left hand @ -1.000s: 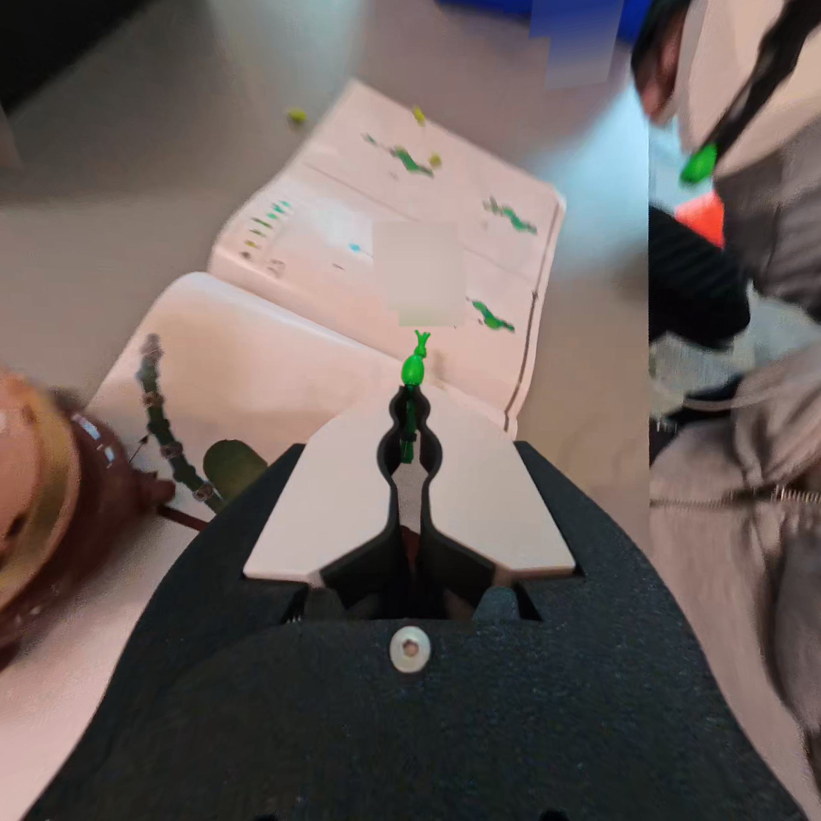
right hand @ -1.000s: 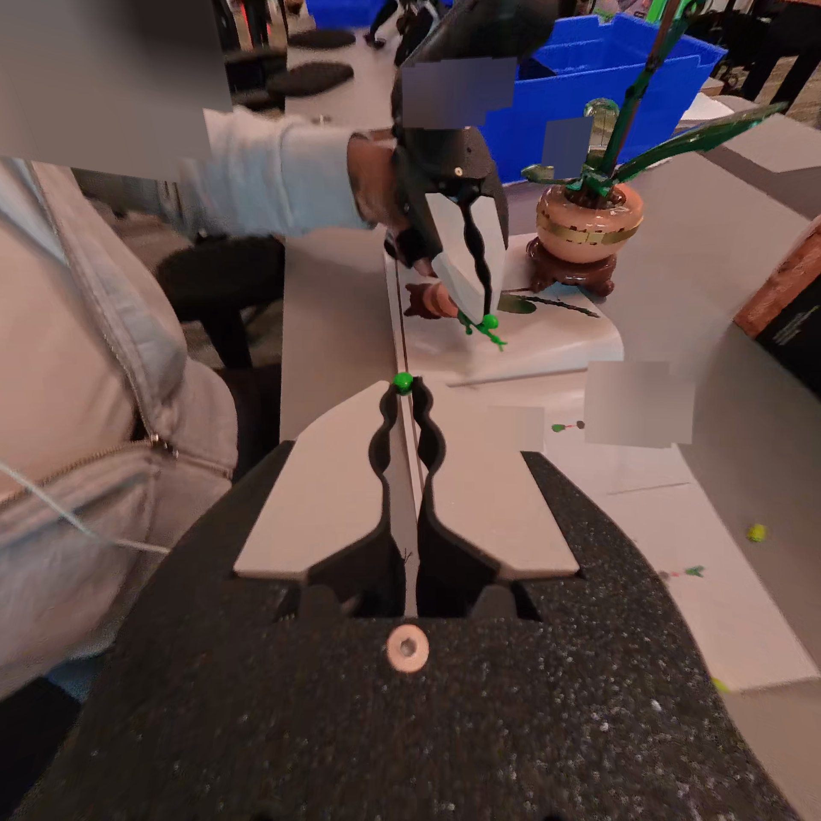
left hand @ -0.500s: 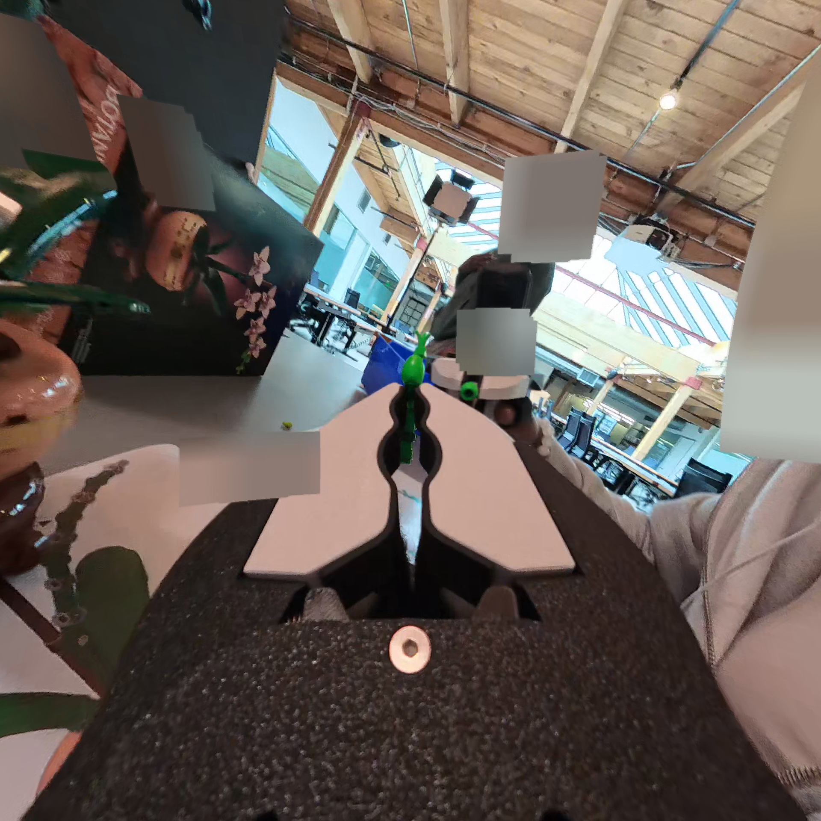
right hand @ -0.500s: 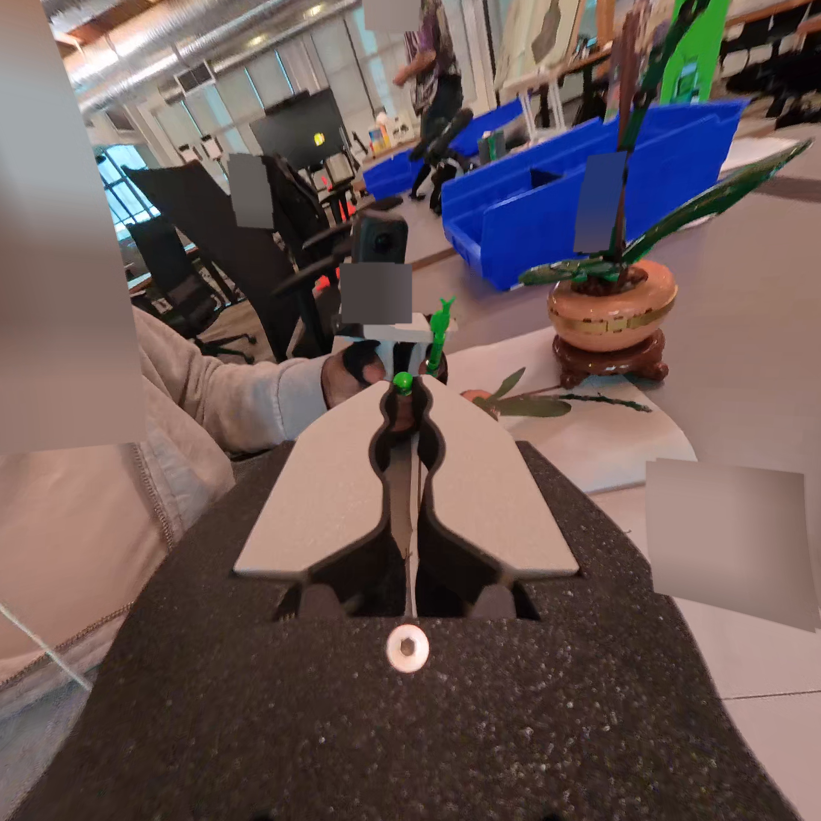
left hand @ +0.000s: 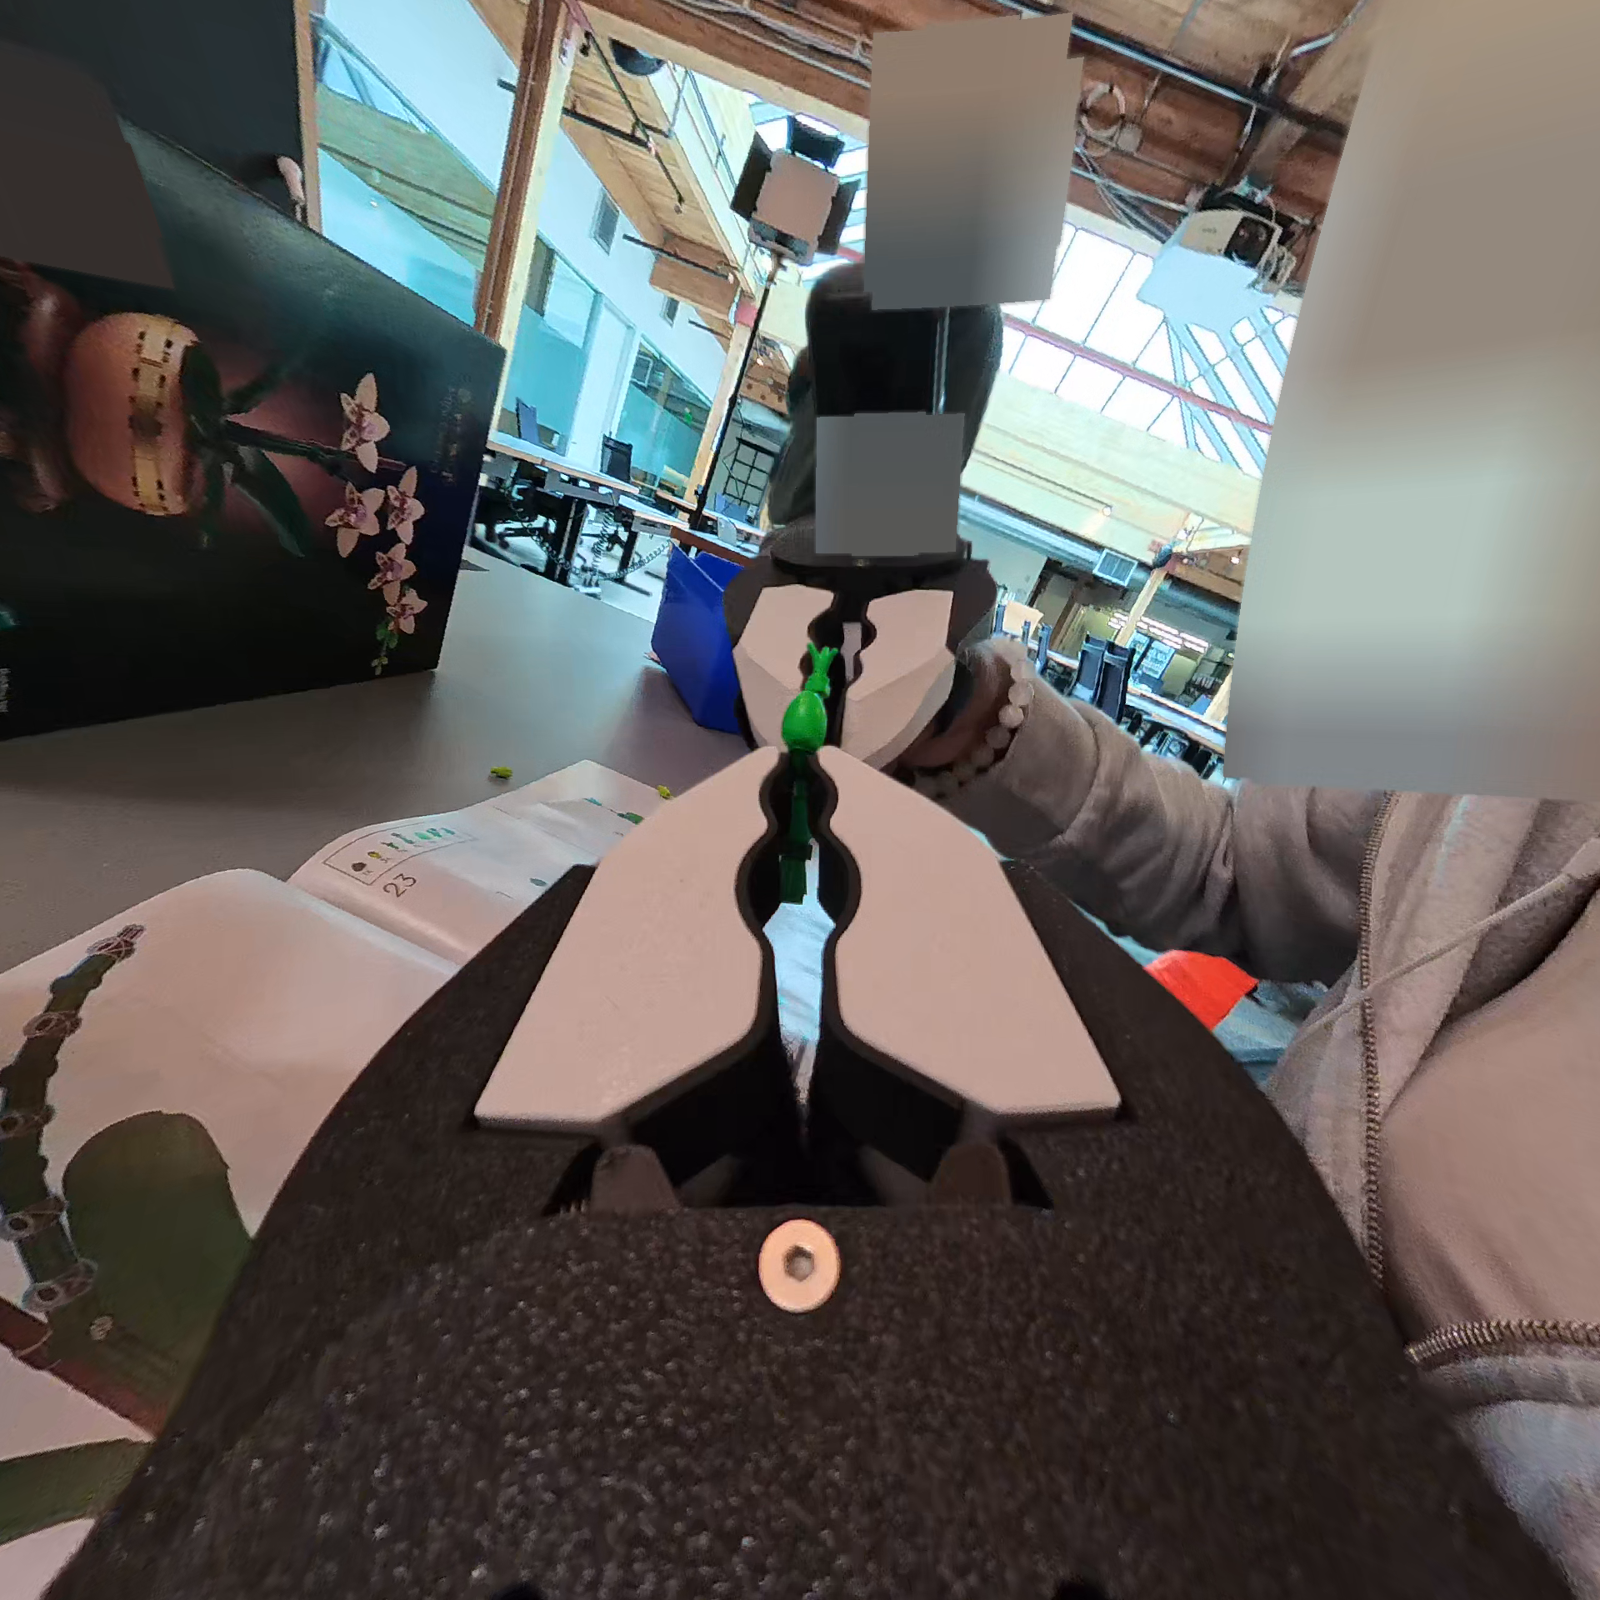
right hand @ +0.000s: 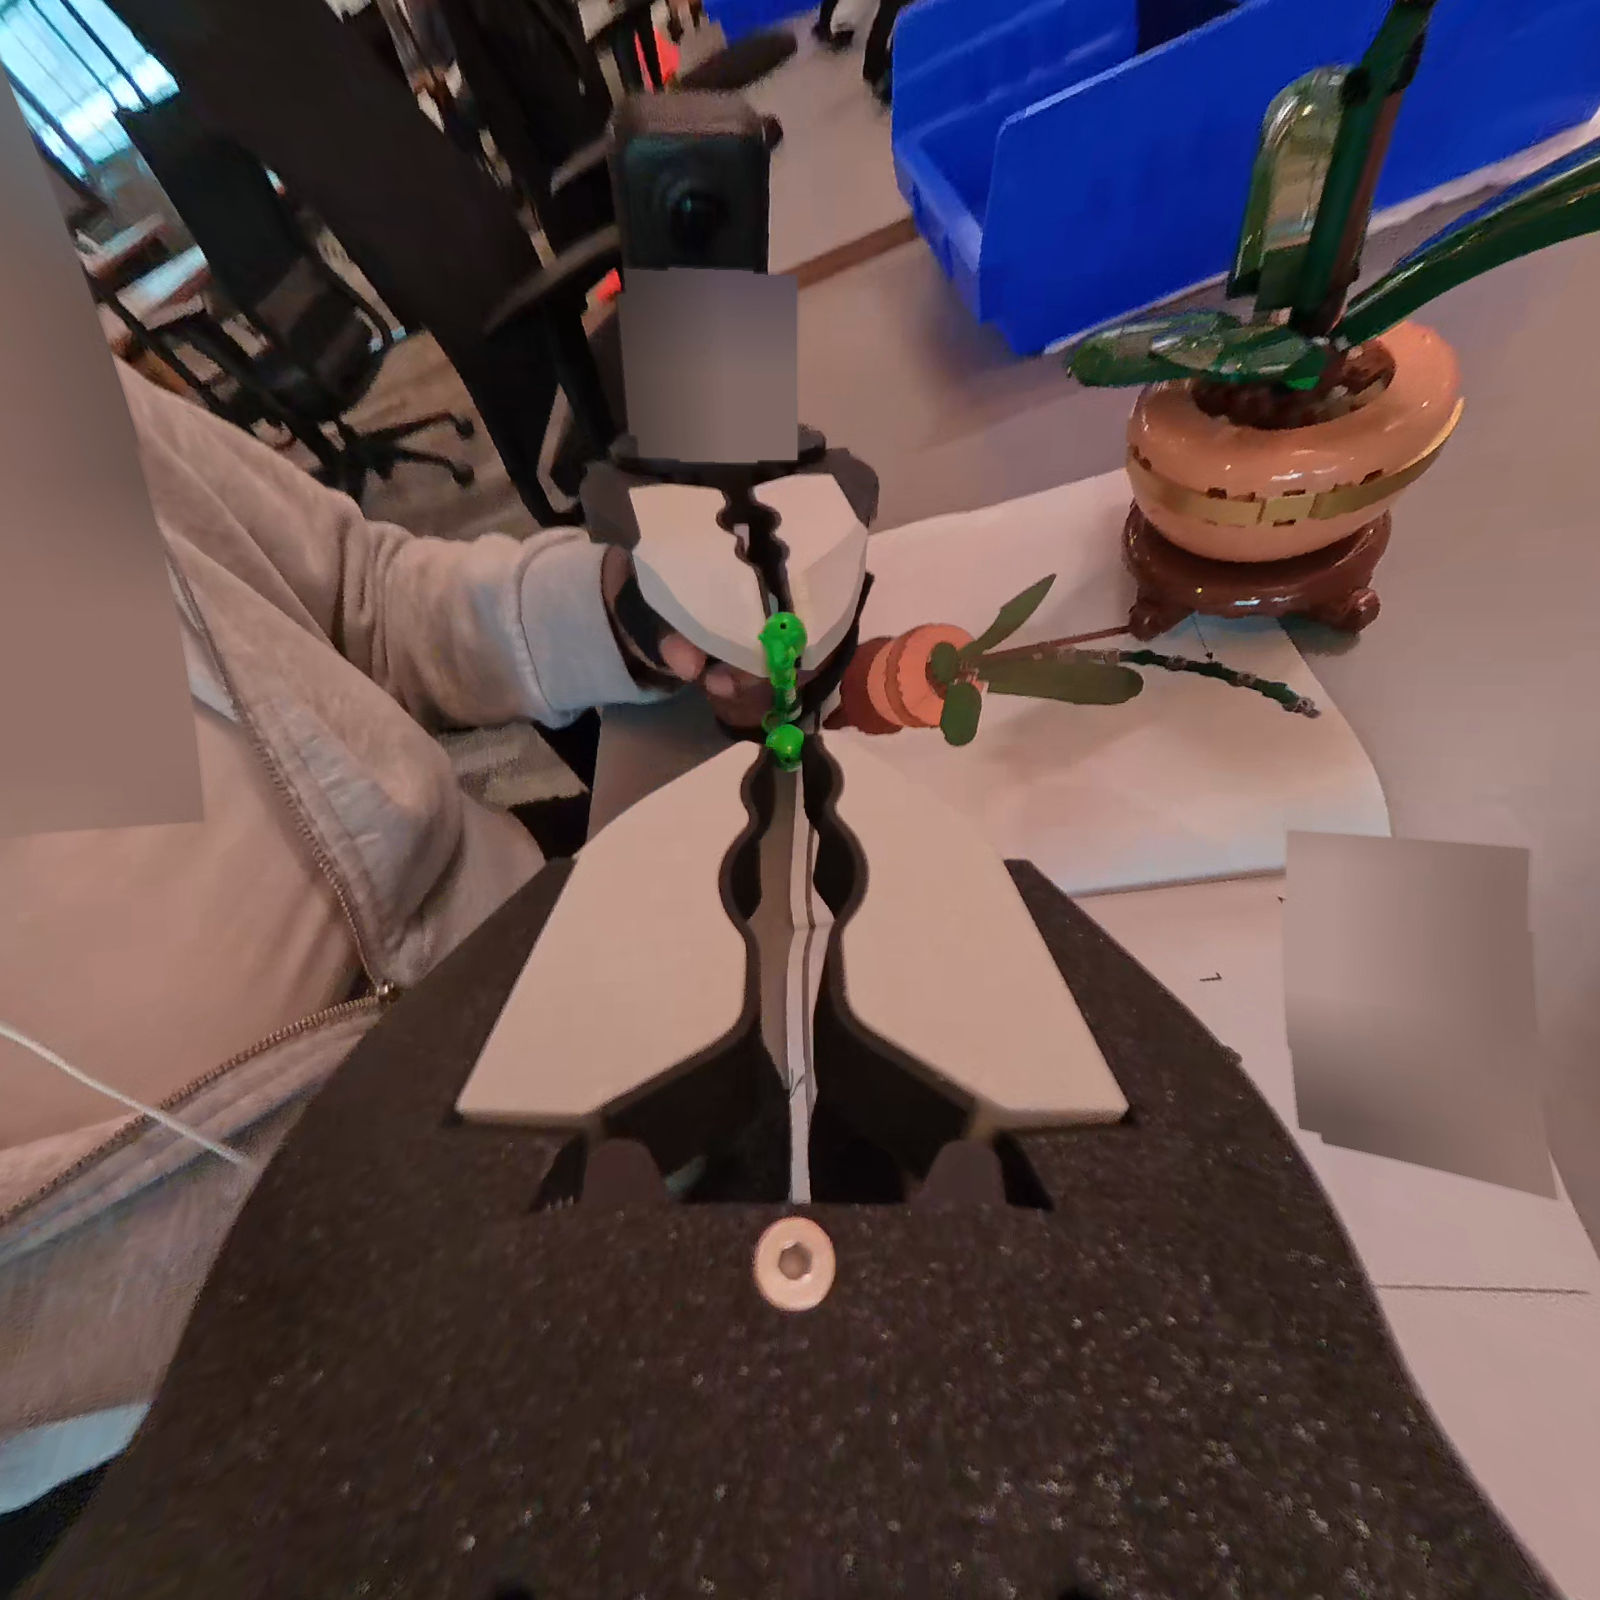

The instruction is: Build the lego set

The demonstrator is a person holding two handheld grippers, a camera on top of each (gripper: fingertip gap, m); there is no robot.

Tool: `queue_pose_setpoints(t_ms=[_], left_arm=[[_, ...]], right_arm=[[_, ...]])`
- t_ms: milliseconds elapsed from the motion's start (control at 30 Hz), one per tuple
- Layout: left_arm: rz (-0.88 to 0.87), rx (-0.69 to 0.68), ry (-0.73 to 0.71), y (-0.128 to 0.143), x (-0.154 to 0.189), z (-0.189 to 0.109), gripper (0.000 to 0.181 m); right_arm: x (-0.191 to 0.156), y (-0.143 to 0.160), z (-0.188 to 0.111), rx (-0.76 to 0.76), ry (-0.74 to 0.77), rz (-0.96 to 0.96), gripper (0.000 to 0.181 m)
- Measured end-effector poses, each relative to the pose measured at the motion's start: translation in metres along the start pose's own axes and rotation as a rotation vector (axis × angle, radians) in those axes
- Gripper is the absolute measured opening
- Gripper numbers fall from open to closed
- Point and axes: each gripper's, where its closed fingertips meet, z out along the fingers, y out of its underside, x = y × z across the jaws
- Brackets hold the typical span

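Left wrist view: claws (left hand: 801,762) tip-to-tip.

The left claw (left hand: 803,762) has smooth matt grey plastic fingers (left hand: 658,935) on a rough, grainy black body with one bright metal screw (left hand: 798,1266). The green stem piece (left hand: 803,723) it pinches is glossy plastic. Left of it lie a matt paper instruction booklet (left hand: 485,853) and a smooth grey bench (left hand: 260,779). Ahead and right of the right claw (right hand: 786,751), the tan pot (right hand: 1281,467) shines.

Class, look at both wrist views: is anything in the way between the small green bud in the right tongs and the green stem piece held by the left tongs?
Nothing visible: green bud nearly meets green stem piece, open air between.
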Motion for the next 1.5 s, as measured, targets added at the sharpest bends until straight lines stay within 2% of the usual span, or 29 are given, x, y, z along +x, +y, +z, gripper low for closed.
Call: queue_pose_setpoints(t_ms=[100, 433, 1500], left_arm=[[0.01, -0.016, 0.008, 0.002, 0.002, 0.001, 0.001], [0.041, -0.074, 0.004, 0.009, 0.004, 0.005, 0.001], [0.016, -0.072, -0.019, 0.011, 0.001, 0.012, 0.002]], right_arm=[[-0.001, 0.003, 0.001, -0.069, -0.007, -0.004, 0.006], [-0.003, 0.009, -0.001, -0.128, -0.007, -0.002, 0.006], [-0.002, 0.009, 0.002, 0.041, -0.024, 0.096, 0.006]])
